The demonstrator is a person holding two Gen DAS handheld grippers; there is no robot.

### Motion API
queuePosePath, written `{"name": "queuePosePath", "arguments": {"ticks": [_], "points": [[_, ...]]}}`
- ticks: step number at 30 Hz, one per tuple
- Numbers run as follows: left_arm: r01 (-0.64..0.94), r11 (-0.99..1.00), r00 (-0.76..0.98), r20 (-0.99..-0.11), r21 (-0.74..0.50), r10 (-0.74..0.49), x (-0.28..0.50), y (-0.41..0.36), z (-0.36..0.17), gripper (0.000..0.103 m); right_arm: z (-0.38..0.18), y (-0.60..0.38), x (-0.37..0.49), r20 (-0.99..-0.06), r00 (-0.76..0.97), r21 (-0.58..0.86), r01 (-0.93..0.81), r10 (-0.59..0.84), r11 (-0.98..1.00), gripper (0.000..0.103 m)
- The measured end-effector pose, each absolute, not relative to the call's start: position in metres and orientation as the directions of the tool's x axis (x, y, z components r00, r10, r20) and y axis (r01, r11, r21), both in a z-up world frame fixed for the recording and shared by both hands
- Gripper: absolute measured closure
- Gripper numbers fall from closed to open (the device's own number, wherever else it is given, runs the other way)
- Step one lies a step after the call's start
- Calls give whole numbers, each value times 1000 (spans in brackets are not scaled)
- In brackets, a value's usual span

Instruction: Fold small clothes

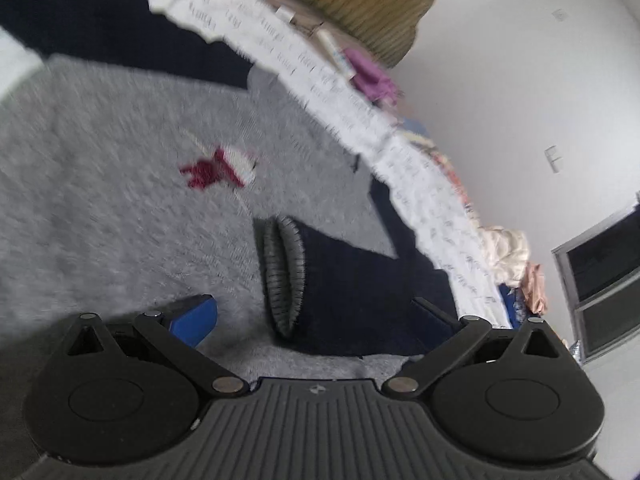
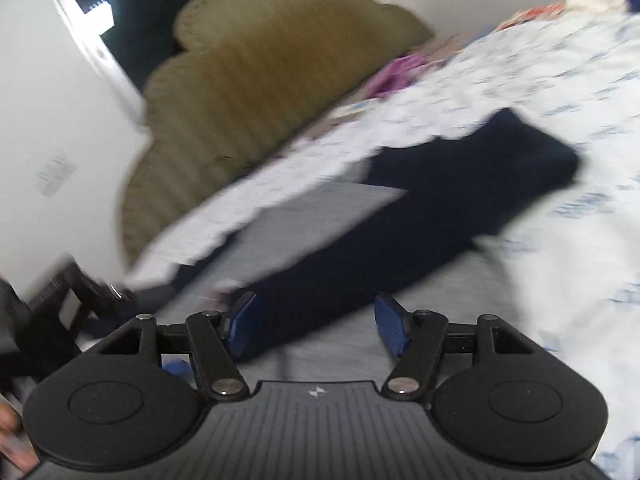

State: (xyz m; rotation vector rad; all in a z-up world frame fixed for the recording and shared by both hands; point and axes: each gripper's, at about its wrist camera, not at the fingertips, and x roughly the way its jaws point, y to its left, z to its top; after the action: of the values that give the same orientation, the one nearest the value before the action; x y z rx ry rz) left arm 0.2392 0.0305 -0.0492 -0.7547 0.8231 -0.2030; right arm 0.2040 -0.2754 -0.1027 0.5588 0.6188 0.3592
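Two grippers are being held low over a grey sweater point(image 1: 120, 184) with navy sleeves, which is lying spread flat on a white printed bedsheet point(image 1: 280, 48), presumably so that it can be folded there. The left gripper point(image 1: 316, 312) is being kept with its jaws spread wide, nothing being pinched; a navy sleeve point(image 1: 352, 292) with a grey ribbed cuff point(image 1: 284, 276) is lying between them, folded in across the grey body, and a red and white motif point(image 1: 220, 168) is showing on the chest. The right gripper point(image 2: 316, 326) is being held with its jaws parted and empty, its blue pads point(image 2: 390, 328) standing clear of the cloth; the other navy sleeve point(image 2: 460, 184) is stretching away from just ahead of it, out over the sheet. Judging by this, that second sleeve is probably not yet folded in. Both views are blurred, so finer contact cannot be told.
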Motion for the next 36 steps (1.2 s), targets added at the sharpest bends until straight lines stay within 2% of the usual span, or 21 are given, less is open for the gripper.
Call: {"name": "queuePosePath", "arguments": {"ticks": [2,3,6,7,8,9,10,11,12,21,26,33,36], "points": [[-129,734,678,-599,-667,-426,245,26,-55,1,-107,-276,203,-433,769,607,-137,471,783,38],[-126,745,682,-603,-655,-414,248,22,-55,1,-107,-275,204,-428,773,597,-147,468,789,32],[-151,774,693,-624,-615,-361,254,13,-56,14,-109,-272,203,-433,768,571,-171,472,803,25],[-157,793,694,-637,-589,-336,255,9,-55,39,-109,-272,203,-430,768,573,-173,474,801,25],[-162,809,680,-658,-566,-324,258,6,-56,55,-112,-276,203,-426,768,581,-172,478,795,25],[-167,816,665,-674,-554,-322,261,4,-58,75,-113,-277,203,-420,770,591,-170,481,788,25],[-174,820,656,-686,-545,-316,263,4,-59,80,-113,-279,203,-415,771,600,-168,483,782,25],[-174,829,654,-692,-531,-306,263,4,-59,90,-115,-280,202,-411,772,605,-167,485,778,25],[-160,835,659,-687,-526,-306,263,3,-57,94,-115,-278,202,-409,773,608,-167,486,776,25],[-52,896,717,-640,-442,-274,273,1,-16,97,-118,-279,203,-400,776,620,-163,488,767,25],[-77,916,755,-623,-394,-205,276,29,8,97,-118,-278,203,-401,776,620,-162,487,768,25],[-214,925,687,-721,-315,-87,279,88,-24,97,-118,-278,203,-401,776,621,-162,488,767,25],[-211,941,668,-742,-265,-59,279,91,-38,96,-118,-278,203,-402,776,618,-161,486,769,25]]}}
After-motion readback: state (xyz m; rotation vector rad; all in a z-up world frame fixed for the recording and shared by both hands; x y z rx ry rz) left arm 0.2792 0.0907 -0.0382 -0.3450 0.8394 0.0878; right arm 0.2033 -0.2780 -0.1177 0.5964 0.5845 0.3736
